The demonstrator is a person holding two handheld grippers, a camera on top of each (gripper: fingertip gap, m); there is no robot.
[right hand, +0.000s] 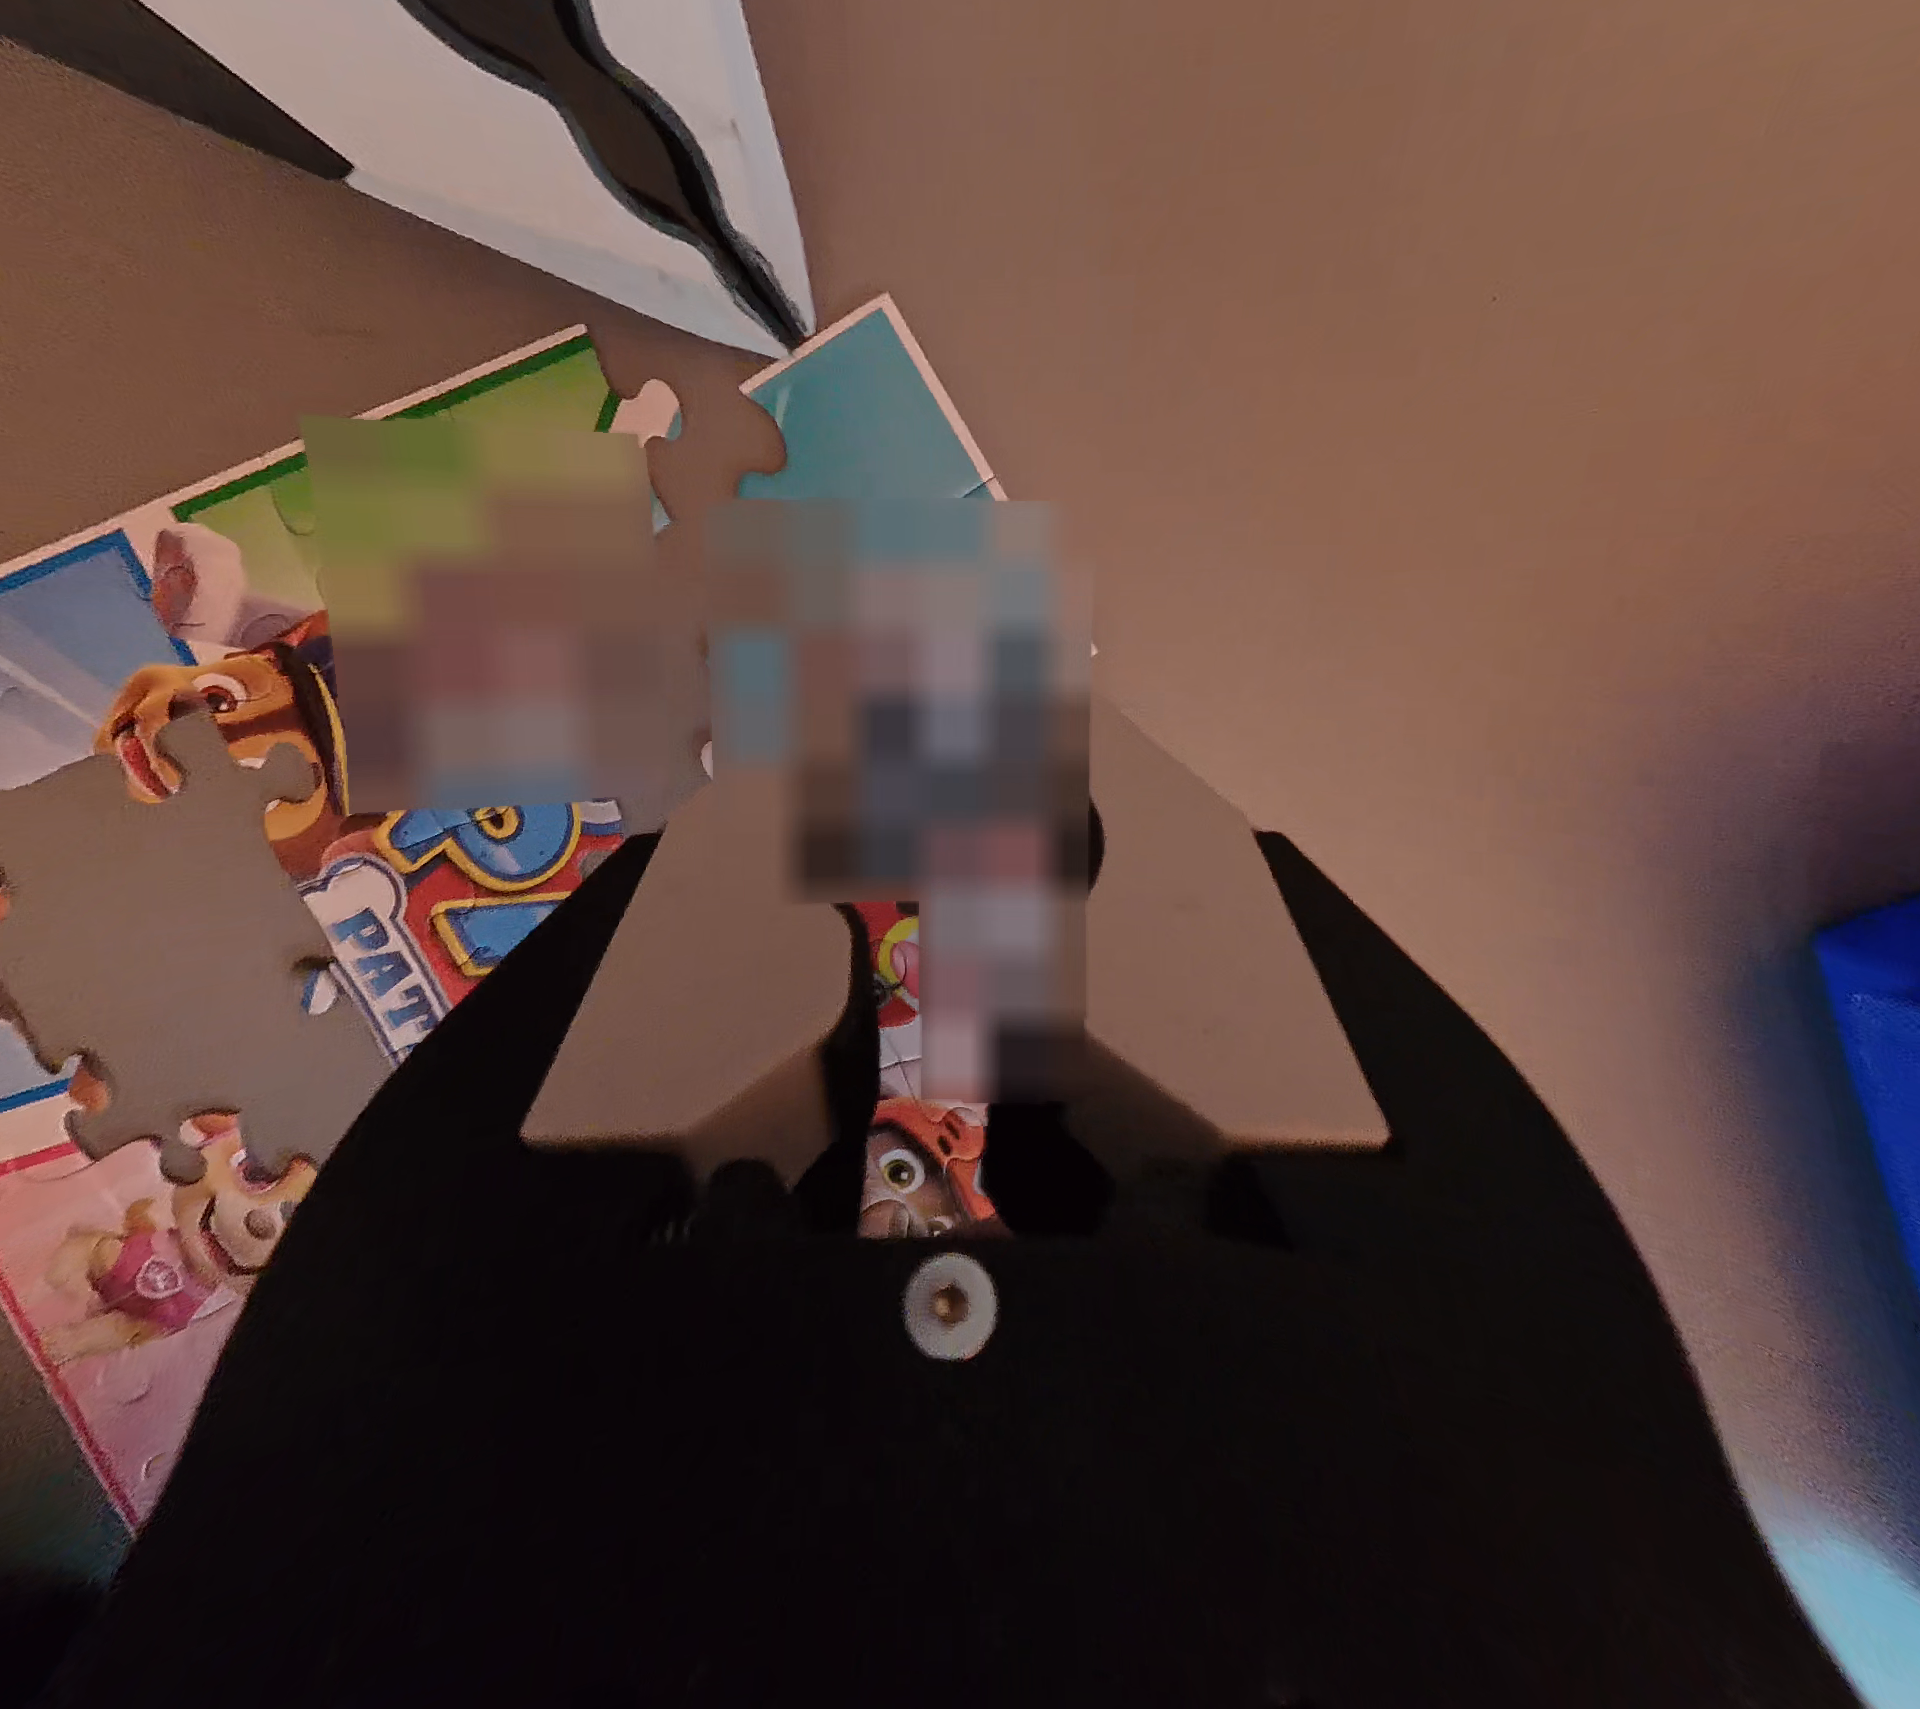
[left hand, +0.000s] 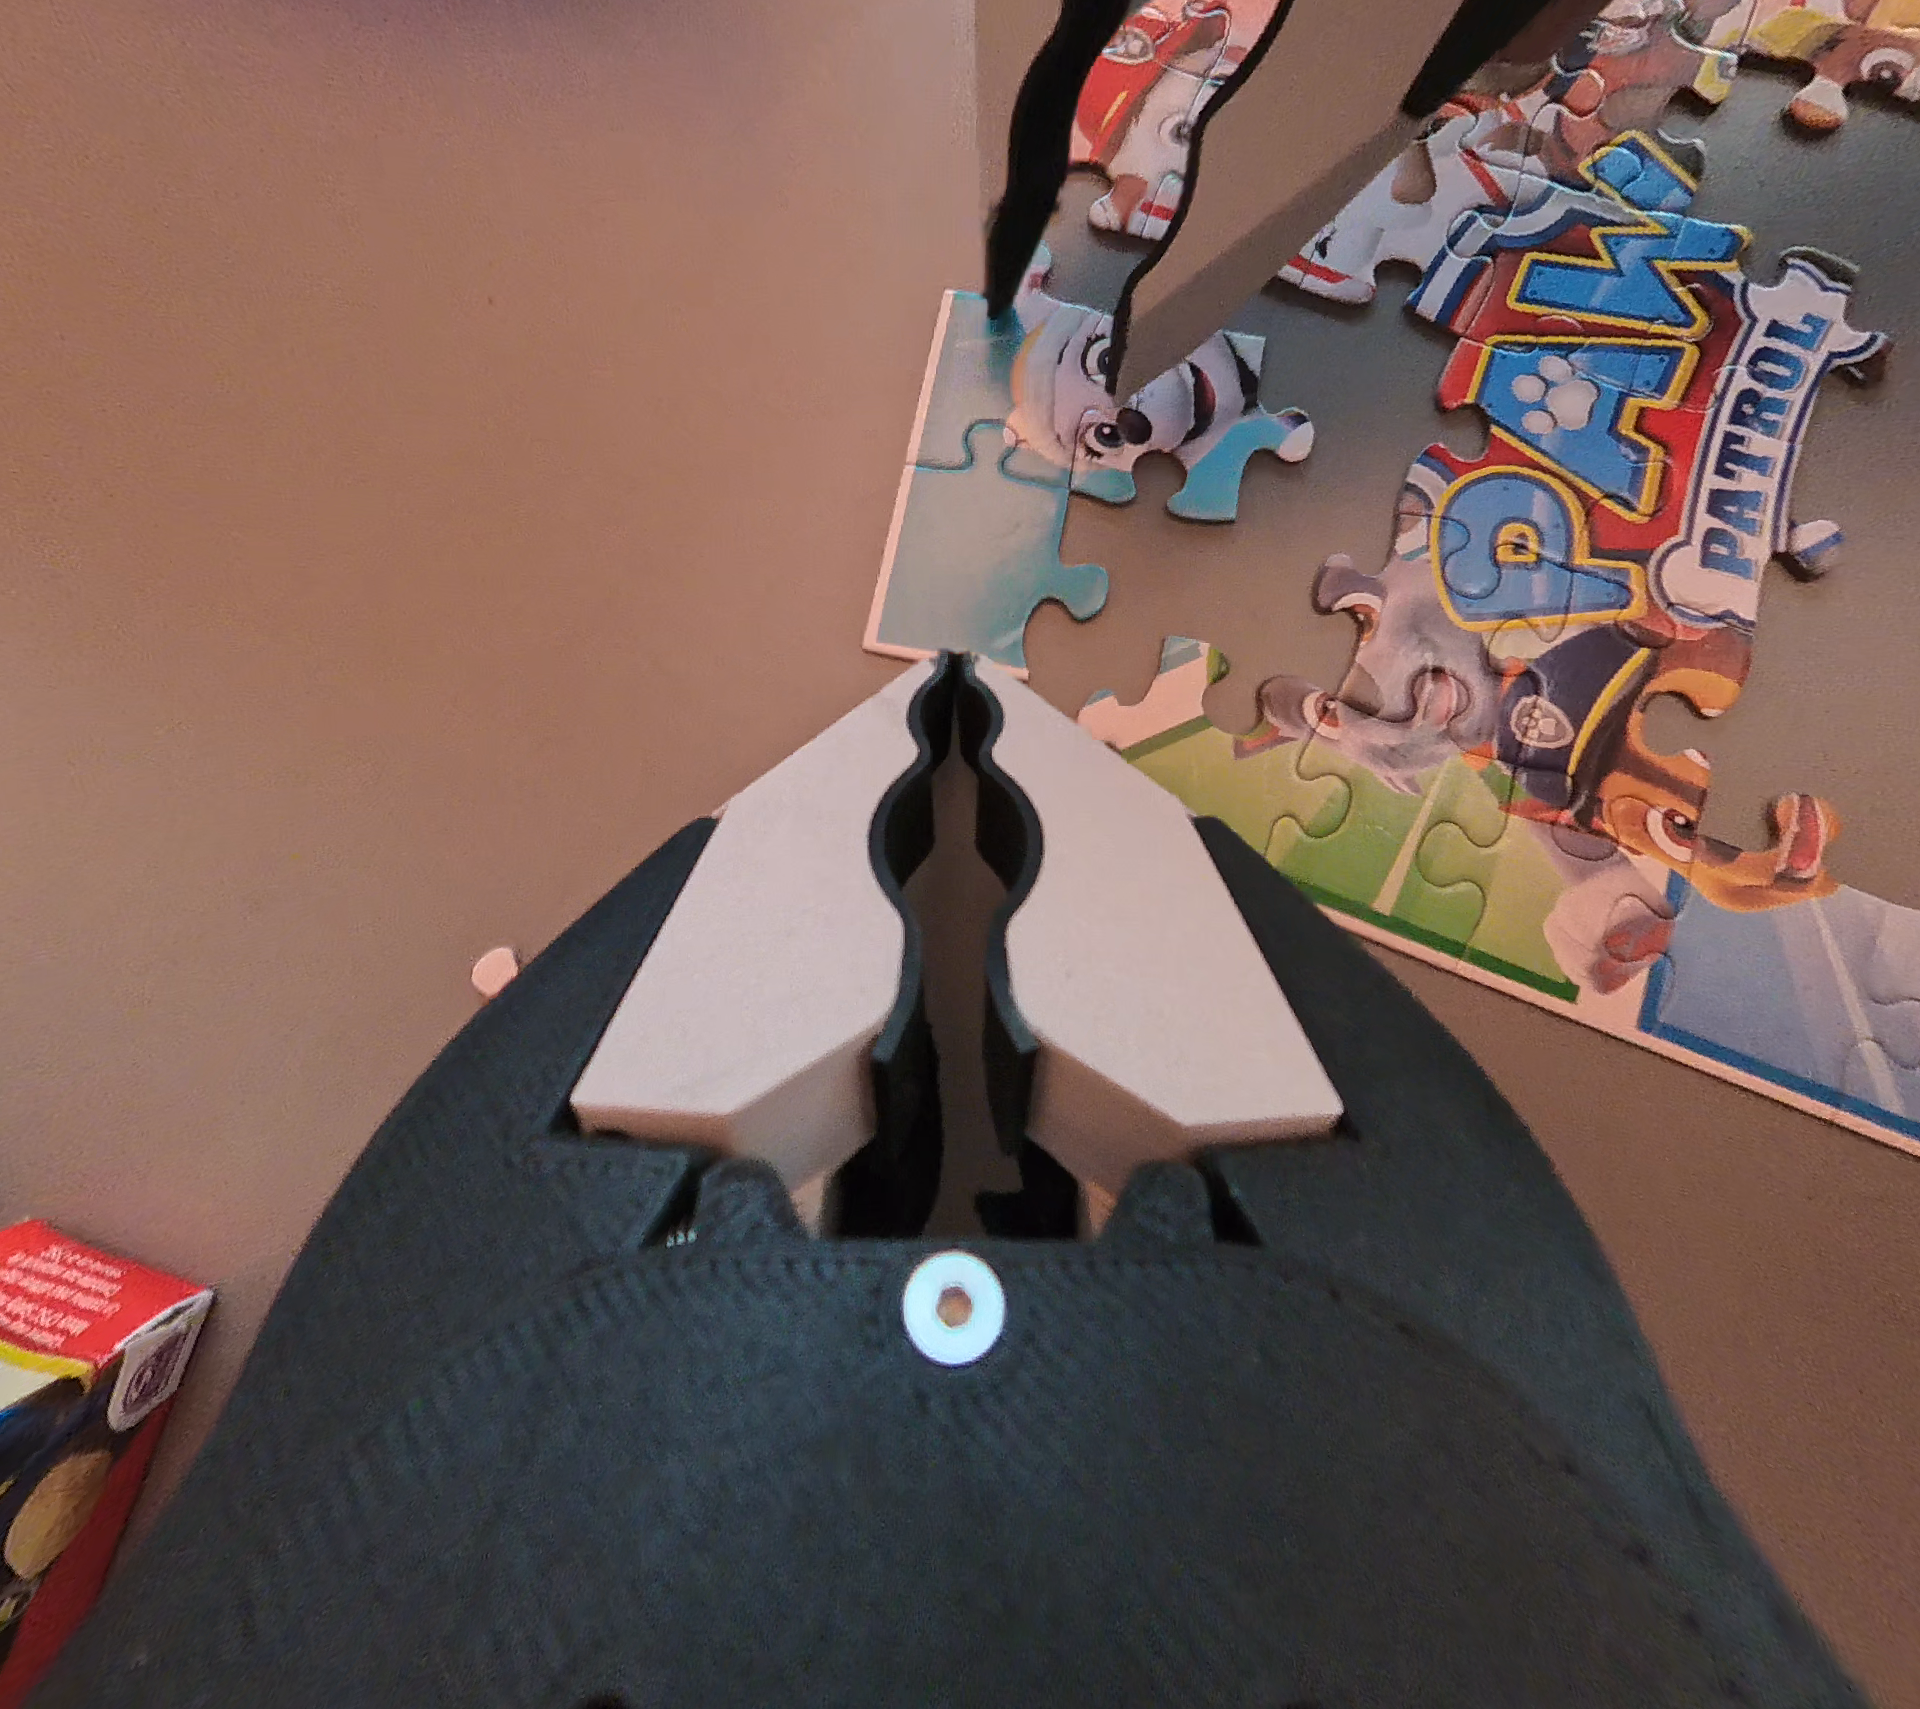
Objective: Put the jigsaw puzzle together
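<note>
A partly joined cartoon-dog jigsaw puzzle [left hand: 1558, 516] lies flat on the brown table [left hand: 416, 412]. A small group of joined pieces sits apart at its left: a pale teal corner piece [left hand: 966, 558] and white-dog face pieces [left hand: 1153, 402]. My left gripper [left hand: 951, 664] is shut, its tips against the near edge of the teal corner piece. My right gripper [left hand: 1060, 345] comes down from above, open a little, with both tips resting on the dog-face pieces. In the right wrist view my own fingers [right hand: 707, 932] stand apart and their tips are hidden by mosaic; the left gripper [right hand: 795, 329] touches the teal piece [right hand: 873, 423].
A red puzzle box [left hand: 73, 1410] stands at the near left. A loose piece [left hand: 494, 968] peeks out beside my left gripper's body. A gap of bare table separates the small group from the main puzzle. A blue object [right hand: 1870, 1088] sits at the right edge. The left gripper's tips are roughly 7 cm from the right gripper's. About 9 cm separates my right fingertips from the partly joined cartoon-dog jigsaw puzzle [left hand: 1558, 516]. Look for it in the right wrist view [right hand: 491, 859] too.
</note>
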